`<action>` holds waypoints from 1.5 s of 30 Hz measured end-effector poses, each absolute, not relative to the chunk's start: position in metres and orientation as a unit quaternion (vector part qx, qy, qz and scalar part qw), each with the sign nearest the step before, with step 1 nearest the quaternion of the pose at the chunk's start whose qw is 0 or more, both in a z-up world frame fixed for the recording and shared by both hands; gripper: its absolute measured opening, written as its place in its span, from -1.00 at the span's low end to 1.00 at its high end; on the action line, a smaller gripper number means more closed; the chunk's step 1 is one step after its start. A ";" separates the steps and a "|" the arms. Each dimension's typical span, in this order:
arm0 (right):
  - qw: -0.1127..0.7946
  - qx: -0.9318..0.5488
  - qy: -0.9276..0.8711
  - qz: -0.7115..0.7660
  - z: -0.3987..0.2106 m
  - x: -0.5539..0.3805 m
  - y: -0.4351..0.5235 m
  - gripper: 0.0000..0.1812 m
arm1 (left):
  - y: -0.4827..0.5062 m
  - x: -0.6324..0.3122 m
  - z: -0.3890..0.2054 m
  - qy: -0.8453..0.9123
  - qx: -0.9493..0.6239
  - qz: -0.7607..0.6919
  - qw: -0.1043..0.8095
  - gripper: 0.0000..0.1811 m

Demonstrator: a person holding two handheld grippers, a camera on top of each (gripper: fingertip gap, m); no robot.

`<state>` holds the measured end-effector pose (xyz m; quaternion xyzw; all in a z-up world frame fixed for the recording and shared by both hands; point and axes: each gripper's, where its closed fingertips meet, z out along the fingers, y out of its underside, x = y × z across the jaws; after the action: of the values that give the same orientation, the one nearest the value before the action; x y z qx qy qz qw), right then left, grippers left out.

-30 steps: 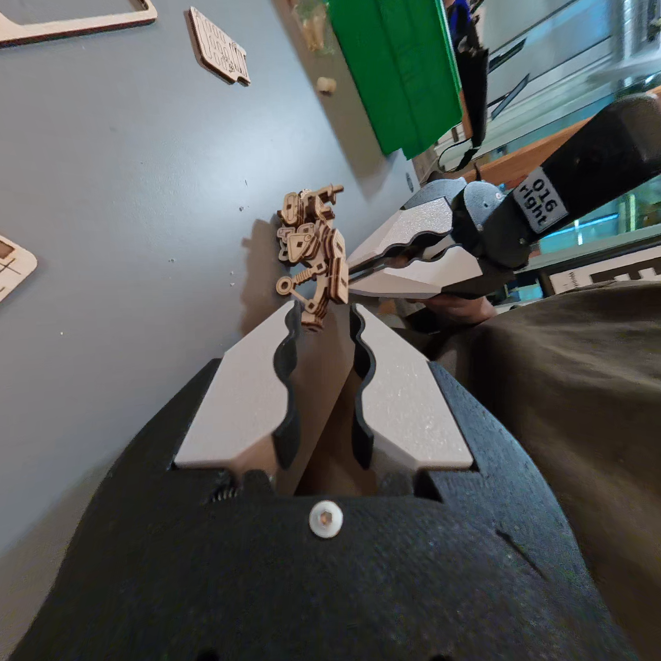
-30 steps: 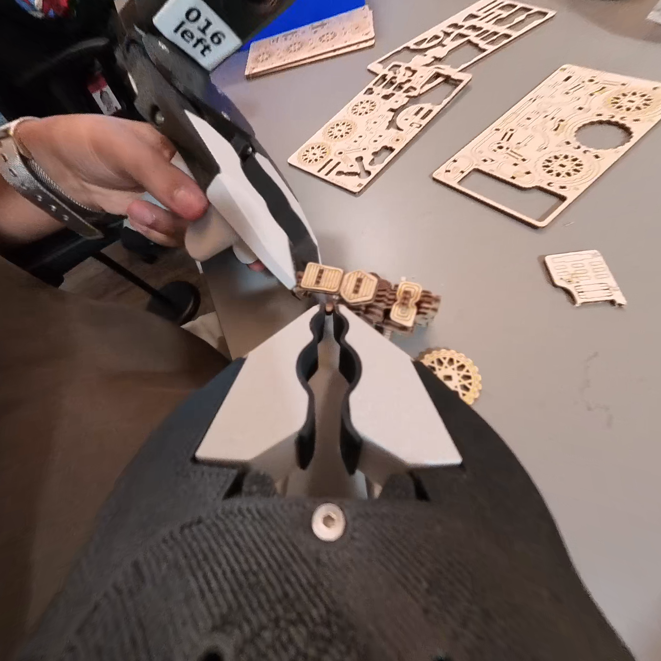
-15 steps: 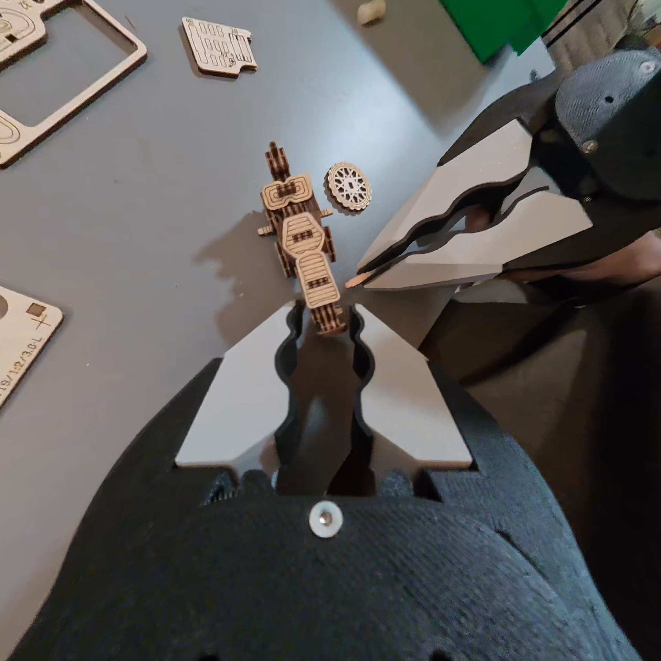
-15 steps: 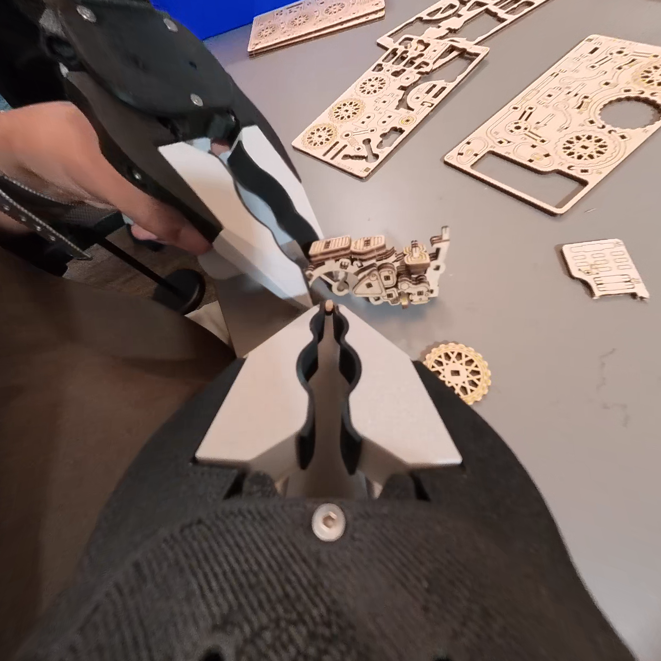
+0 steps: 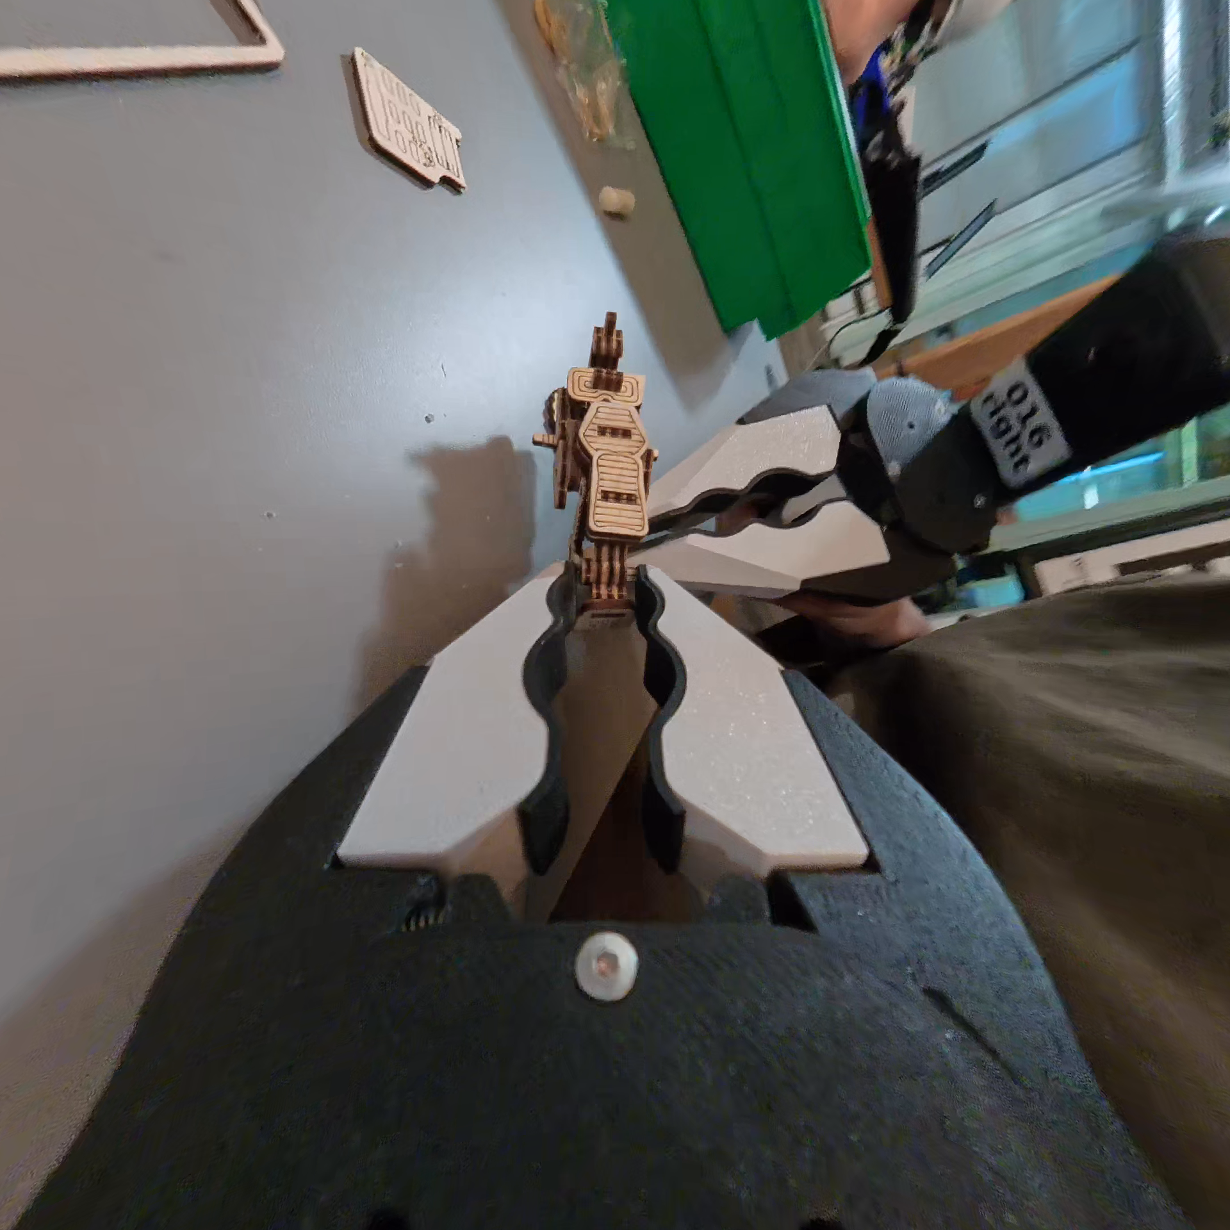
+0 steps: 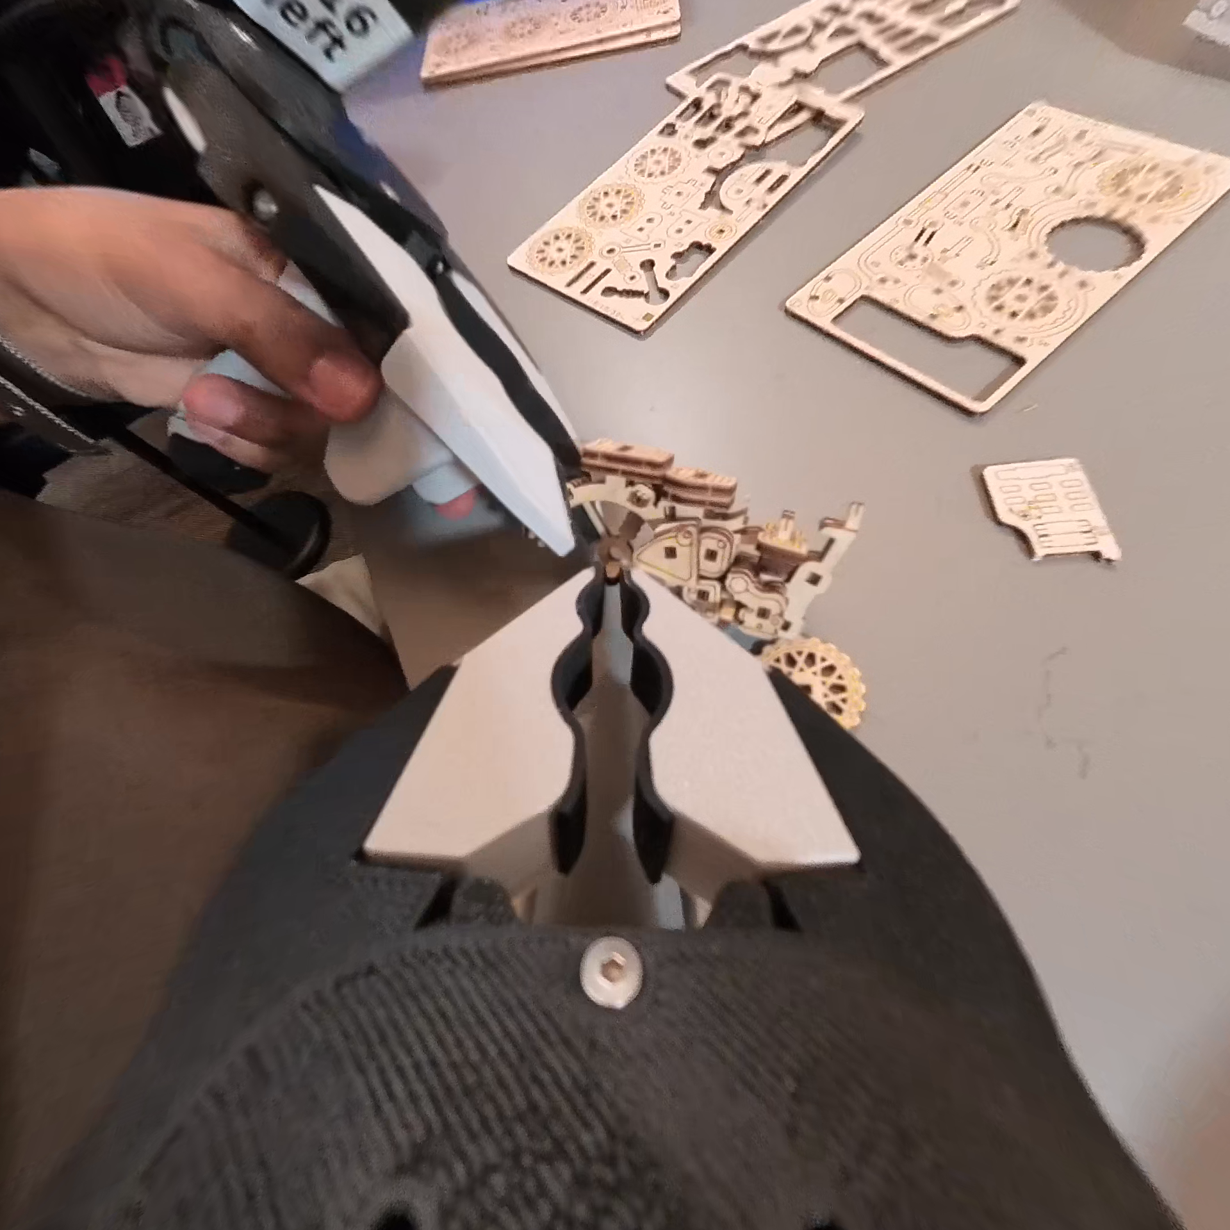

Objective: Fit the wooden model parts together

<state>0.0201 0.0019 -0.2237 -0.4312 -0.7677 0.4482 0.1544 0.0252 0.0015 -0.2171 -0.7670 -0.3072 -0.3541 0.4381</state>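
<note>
A small wooden motorcycle-like model (image 5: 609,466) is held in the air over the grey table (image 5: 200,333). My left gripper (image 5: 602,586) is shut on its rear end. In the right wrist view the model (image 6: 705,552) shows side-on, with the left gripper (image 6: 566,512) at its left end. My right gripper (image 6: 611,576) is shut on a small wooden peg (image 6: 611,566), whose tip touches a round hub on the model's side. In the left wrist view the right gripper (image 5: 649,532) comes in from the right. A loose wooden gear wheel (image 6: 819,679) lies on the table below.
Punched wooden part sheets (image 6: 685,213) (image 6: 998,266) and a small cut piece (image 6: 1048,509) lie on the far side of the table. A stack of sheets (image 6: 552,33) lies at the back. A green board (image 5: 739,153) and a small peg (image 5: 615,200) are at the right edge. A brown cloth (image 6: 166,665) is near. The grippers are tip to tip, or close to it. The small cut piece (image 6: 1048,509) sits 12 centimeters or so from the ends of my right fingers. It is also in sight in the left wrist view (image 5: 419,131).
The left gripper has turned and tilted the model, which now shows side-on to the right gripper. The right gripper has moved in, and its peg now meets the model's hub.
</note>
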 end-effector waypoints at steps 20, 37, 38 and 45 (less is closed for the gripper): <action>0.232 -0.406 -0.773 0.429 -0.214 0.014 0.007 -0.98 | 0.008 0.022 -0.206 -0.334 -0.732 -0.354 0.476 -0.84; 0.187 -0.468 -0.717 0.482 -0.208 0.013 0.010 -0.98 | 0.011 0.026 -0.202 -0.312 -0.745 -0.316 0.498 -0.84; 0.184 -0.469 -0.715 0.484 -0.208 0.013 0.010 -0.98 | 0.011 0.026 -0.202 -0.312 -0.744 -0.318 0.498 -0.84; 0.185 -0.468 -0.709 0.494 -0.204 0.012 0.011 -0.97 | 0.011 0.025 -0.201 -0.324 -0.729 -0.339 0.499 -0.84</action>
<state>0.0120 0.0112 -0.2044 -0.4682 -0.7093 0.4936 0.1847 0.0247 0.0113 -0.2005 -0.7287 -0.3243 -0.3389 0.4990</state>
